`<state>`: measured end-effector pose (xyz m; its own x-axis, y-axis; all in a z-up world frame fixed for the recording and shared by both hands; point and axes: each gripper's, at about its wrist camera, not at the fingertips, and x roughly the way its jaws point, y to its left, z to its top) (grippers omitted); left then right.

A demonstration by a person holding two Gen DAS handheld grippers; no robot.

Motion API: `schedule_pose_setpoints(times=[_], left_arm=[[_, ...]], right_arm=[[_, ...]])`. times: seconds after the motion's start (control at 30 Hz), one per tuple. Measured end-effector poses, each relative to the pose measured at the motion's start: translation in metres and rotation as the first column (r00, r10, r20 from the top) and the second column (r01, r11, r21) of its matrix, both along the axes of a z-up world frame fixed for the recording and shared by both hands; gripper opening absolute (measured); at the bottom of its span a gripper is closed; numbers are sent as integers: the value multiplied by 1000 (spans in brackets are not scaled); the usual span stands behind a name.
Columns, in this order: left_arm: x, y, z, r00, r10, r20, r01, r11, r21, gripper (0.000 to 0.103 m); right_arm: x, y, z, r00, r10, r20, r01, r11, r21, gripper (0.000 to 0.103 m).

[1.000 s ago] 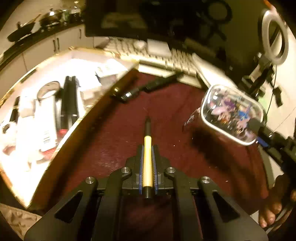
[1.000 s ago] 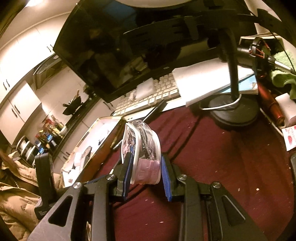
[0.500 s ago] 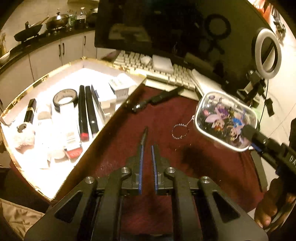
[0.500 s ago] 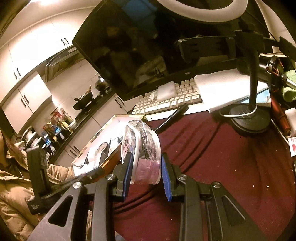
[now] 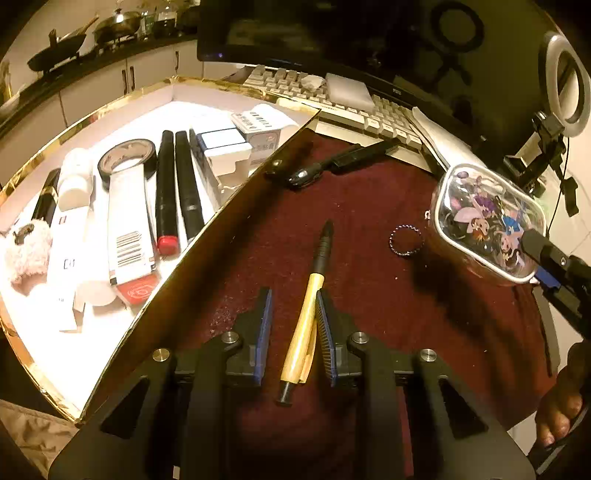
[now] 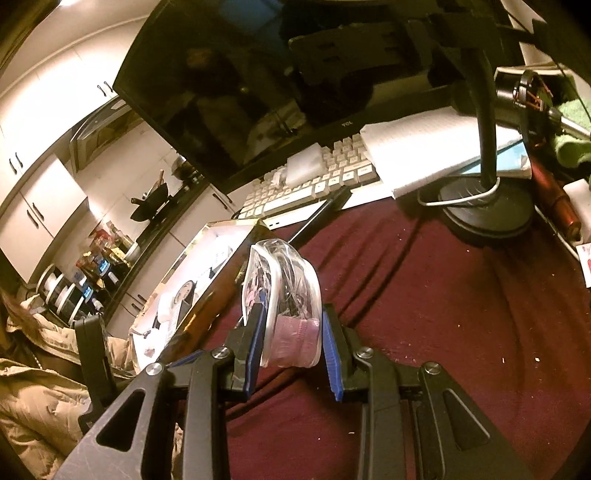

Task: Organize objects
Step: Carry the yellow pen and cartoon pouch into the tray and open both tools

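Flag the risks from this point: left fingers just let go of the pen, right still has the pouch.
1. The yellow pen lies between the just-opened left gripper fingers, leaning on one pad; pulling away may drag it.
2. The clear pouch is pinched only at its end by the right gripper and could slip.
3. Its bead chain may snag.

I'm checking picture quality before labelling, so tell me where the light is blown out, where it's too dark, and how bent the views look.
Left wrist view: the white box interior is nearly washed out, the monitor almost black, the yellow pen sharp; fisheye bends the box's gold rim. Right wrist view: warm cast, clear pouch glints, the dark screen mirrors the room, corners vignette to black.
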<state>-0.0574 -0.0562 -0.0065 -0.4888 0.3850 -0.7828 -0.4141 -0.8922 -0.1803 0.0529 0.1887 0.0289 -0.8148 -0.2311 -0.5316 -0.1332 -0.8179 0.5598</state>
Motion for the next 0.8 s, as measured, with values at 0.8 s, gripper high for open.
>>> schedule_pose_setpoints(times=[0.8], left_arm=[[29, 0, 44, 991, -47, -125, 48, 999, 7, 9]], right_arm=[[0, -15, 5, 1000, -4, 29, 2, 997, 74, 30]])
